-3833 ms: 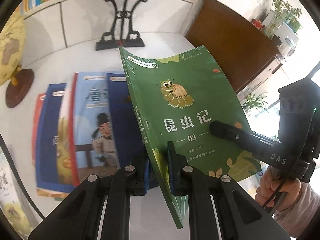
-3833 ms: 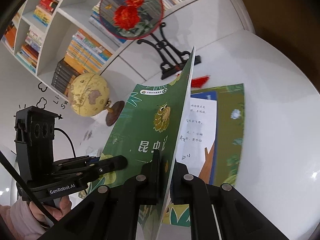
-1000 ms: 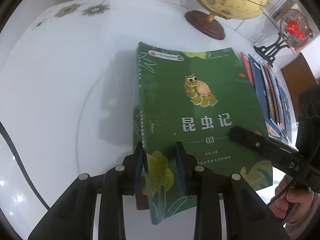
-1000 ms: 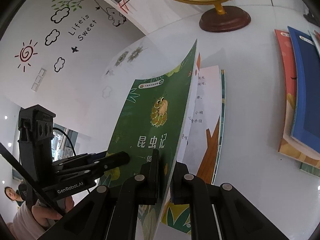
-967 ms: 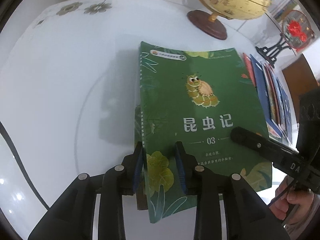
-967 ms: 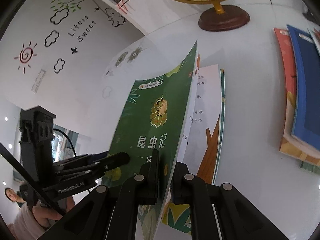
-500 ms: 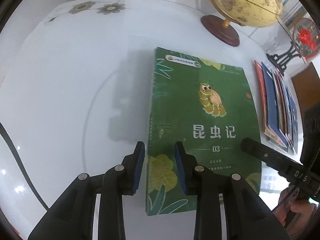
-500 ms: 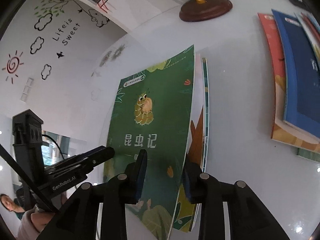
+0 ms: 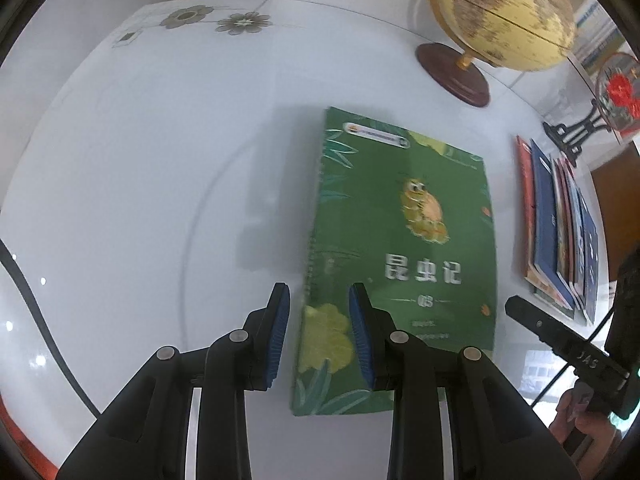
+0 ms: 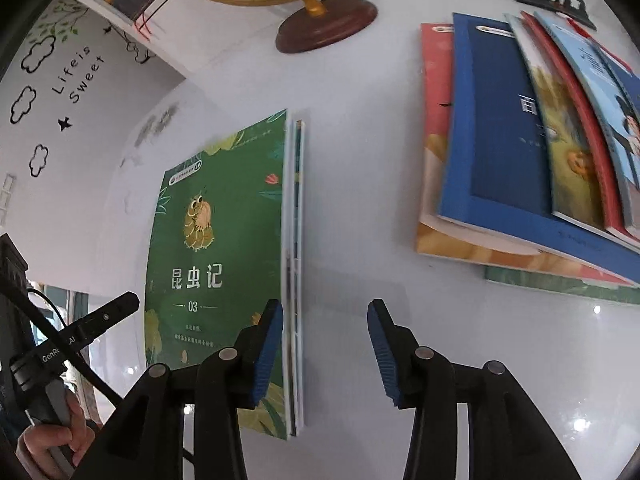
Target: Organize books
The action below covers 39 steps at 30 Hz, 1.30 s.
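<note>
The green book (image 9: 404, 248) with a caterpillar on its cover lies flat on the white table (image 9: 140, 200), on top of another book whose edge (image 10: 299, 240) shows along its right side. My left gripper (image 9: 318, 292) hovers over the green book's spine edge, one pad on each side, neither pressing. My right gripper (image 10: 325, 308) is at the book's (image 10: 216, 264) open edge. Its jaws are opening, its left pad sits over the pages' edge, and only bare table shows between them. Each gripper shows in the other's view: the right one (image 9: 560, 344), the left one (image 10: 100, 320).
A fanned stack of red and blue books (image 10: 520, 140) (image 9: 556, 232) lies to the right of the green book. A yellow globe (image 9: 500, 12) on a wooden base (image 10: 326, 28) stands at the back. A black ornament stand (image 9: 576, 132) is at the far right.
The green book went from tilted up in my right gripper to lying flat on the book below. The right jaws let go, spread and shifted to the right.
</note>
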### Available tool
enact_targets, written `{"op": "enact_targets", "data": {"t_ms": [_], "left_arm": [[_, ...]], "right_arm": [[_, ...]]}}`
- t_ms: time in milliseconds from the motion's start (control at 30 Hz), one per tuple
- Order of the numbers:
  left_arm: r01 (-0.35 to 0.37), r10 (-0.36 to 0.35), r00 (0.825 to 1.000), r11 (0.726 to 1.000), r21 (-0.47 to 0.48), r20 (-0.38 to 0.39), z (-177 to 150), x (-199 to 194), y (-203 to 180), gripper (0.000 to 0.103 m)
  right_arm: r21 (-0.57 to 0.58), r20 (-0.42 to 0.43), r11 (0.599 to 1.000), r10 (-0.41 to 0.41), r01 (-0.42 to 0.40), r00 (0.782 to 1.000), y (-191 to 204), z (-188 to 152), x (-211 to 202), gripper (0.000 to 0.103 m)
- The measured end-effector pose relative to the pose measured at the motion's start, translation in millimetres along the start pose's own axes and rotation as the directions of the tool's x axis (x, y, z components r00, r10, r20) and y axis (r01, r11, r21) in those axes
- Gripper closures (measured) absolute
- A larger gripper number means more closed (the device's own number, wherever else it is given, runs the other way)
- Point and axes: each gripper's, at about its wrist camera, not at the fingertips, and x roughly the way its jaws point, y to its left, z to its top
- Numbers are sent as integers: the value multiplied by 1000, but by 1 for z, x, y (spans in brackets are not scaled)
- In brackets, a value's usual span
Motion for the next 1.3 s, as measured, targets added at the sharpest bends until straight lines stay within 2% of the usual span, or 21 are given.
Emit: {"op": "enact_targets", "data": {"t_ms": [67,267,467,533,700,867,967,1133,1300], "left_arm": [[12,-12,1000,1000,24,-8,-1,-1,-11,75],[24,-20,998,997,66,-60,-2,5,-50,75],[102,-95,991,992,77,-97,-9,8,-94,75],[109,-100,990,990,86,-105,-11,10,-111,75],[151,-138,985,980,131,-99,-11,14,-167,75],[183,-158,980,956,229,-122,-15,19,-236,75],[197,-166,977,939,282,-132,-19,23,-274,75],[179,-141,981,926,331,-136,-25,32,-326,75],[166,-122,982,918,361,-143,-29,41,-361,75]], "right_arm": [[15,13,999,39,-39,999,-6,-1,-8,60],[-1,31,997,81,-81,996,-22,-4,-29,60],[9,42,993,116,-116,992,-47,-9,-48,60],[3,58,992,125,-126,990,-55,-8,-57,60],[-18,93,985,173,-172,980,-85,-5,-81,60],[4,128,977,210,-212,969,-131,-1,-108,60],[32,150,955,288,-296,946,-163,0,-125,60],[28,194,960,269,-280,943,-204,3,-150,56],[66,217,967,227,-247,949,-245,7,-165,56]]}}
